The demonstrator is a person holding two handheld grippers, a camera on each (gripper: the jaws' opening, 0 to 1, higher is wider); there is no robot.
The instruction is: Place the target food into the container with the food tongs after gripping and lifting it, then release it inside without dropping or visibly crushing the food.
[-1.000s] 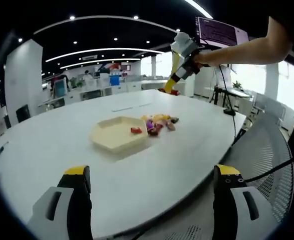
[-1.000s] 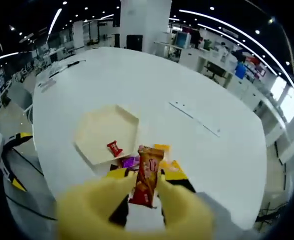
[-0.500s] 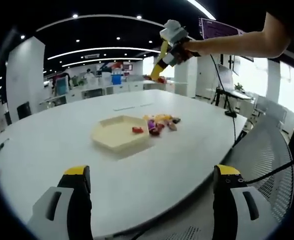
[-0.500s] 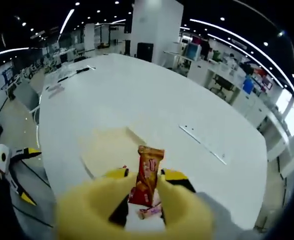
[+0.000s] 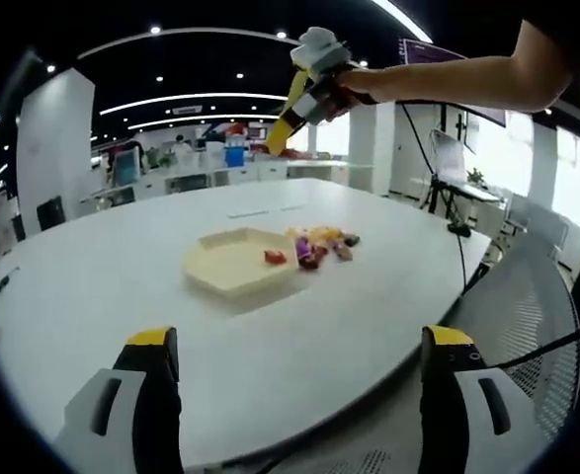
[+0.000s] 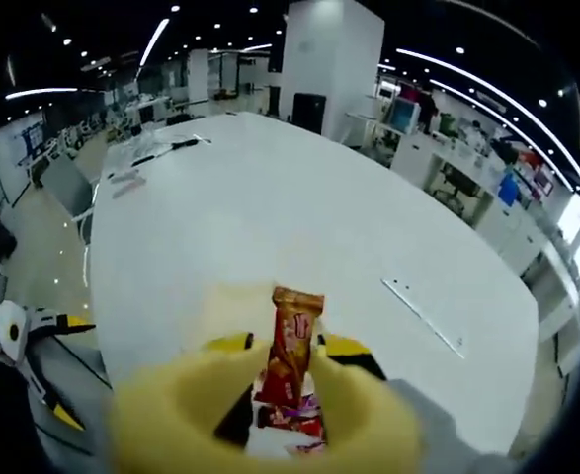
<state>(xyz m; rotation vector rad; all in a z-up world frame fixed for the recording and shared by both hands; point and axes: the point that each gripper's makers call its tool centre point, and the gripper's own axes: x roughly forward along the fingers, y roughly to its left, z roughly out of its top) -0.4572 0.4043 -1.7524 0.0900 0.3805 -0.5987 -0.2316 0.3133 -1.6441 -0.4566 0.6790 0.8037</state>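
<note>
High above the white table [image 5: 122, 296], my right gripper [image 5: 314, 79] is carried by a person's hand. In the right gripper view my right gripper [image 6: 290, 348] is shut on yellow food tongs [image 6: 181, 415], which pinch an upright orange-red snack packet [image 6: 295, 321]. A cream hexagonal tray [image 5: 228, 265] lies mid-table with one red snack [image 5: 274, 257] in it. A pile of wrapped snacks [image 5: 321, 245] lies beside its right edge. The tray's edge [image 6: 225, 306] peeks out behind the tongs. My left gripper [image 5: 299, 341] stands open at the near table edge, holding nothing.
Office desks, chairs and a white pillar [image 6: 329, 59] stand beyond the table. A mesh chair [image 5: 527, 296] sits at the right of the table. My left gripper [image 6: 18, 331] shows off the table's near edge. A thin strip [image 6: 423, 316] lies on the far tabletop.
The right gripper has risen and moved left with the tongs and the packet, from over the snack pile toward above the tray. The left gripper has stayed put.
</note>
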